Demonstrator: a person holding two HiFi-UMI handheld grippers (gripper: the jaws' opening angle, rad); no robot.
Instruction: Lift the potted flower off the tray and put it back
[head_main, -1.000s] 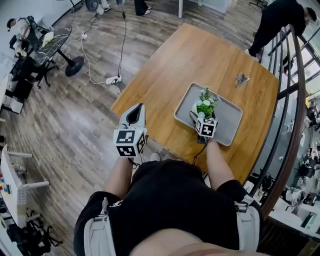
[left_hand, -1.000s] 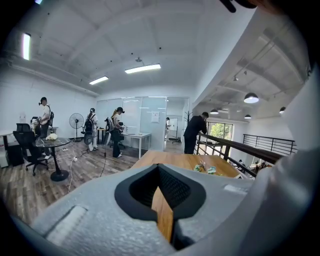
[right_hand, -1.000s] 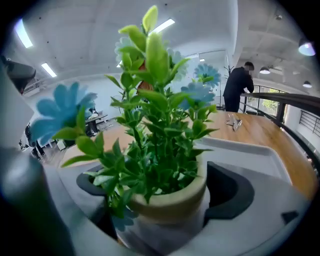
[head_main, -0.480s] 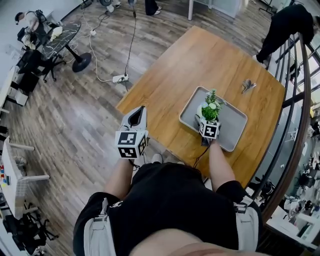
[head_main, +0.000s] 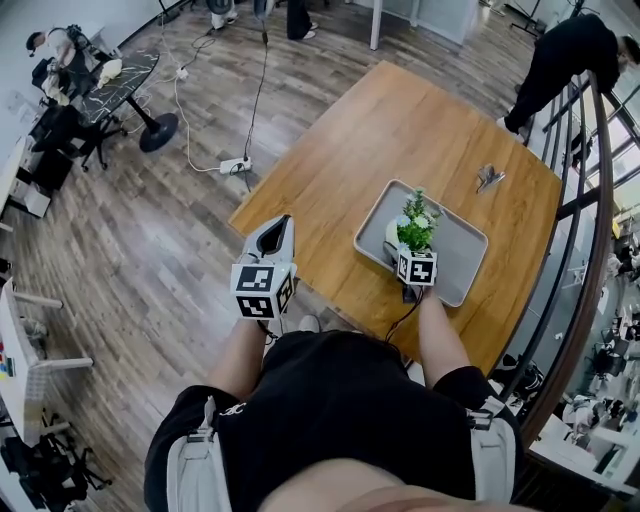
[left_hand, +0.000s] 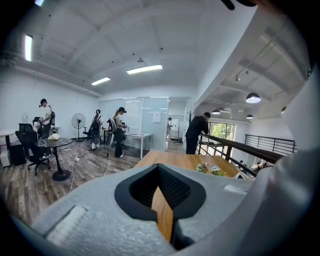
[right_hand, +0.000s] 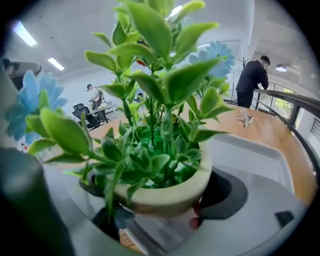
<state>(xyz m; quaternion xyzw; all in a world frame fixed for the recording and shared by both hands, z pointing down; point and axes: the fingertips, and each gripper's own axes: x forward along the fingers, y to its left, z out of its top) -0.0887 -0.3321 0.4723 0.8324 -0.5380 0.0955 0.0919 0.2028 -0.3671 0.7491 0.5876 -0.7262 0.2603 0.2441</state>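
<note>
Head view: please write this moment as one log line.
right gripper: jaws just closing round pot, grip unclear | pot: on tray | left gripper: shut, empty

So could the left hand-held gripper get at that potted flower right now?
Probably not from there: the left hand-held gripper hangs over the floor, off the near edge of the table, short of the tray and its potted flower, jaws together.

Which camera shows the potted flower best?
The right gripper view: the potted flower fills the frame, leaves and cream pot close. The head view shows it small on the grey tray; the left gripper view, only distant blossoms.
</note>
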